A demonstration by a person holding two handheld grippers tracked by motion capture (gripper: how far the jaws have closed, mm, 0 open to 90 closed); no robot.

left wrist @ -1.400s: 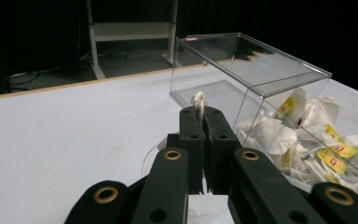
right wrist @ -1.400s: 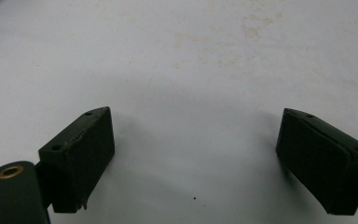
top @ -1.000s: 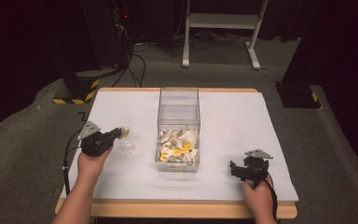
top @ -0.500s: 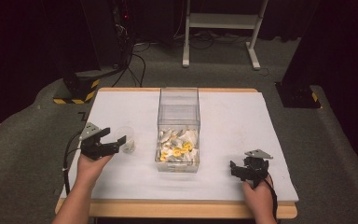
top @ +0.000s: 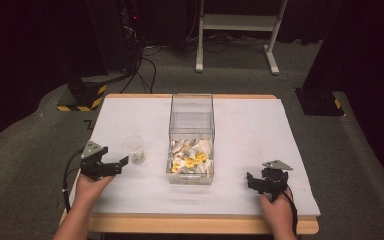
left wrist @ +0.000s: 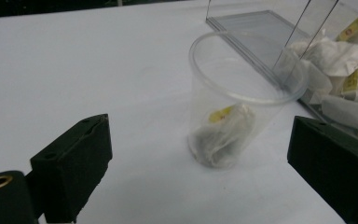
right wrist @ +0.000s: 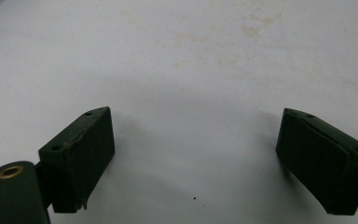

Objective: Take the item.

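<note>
white table — cup, clear box

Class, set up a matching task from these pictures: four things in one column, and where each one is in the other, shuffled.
1. plastic cup
2. clear box
3. left tool
4. right tool

a. table's middle, holding many tea bags
b. open, over bare table near the right edge
c. upright, one tea bag inside
d. open, just short of the cup

Pairs: 1-c, 2-a, 3-d, 4-b
</note>
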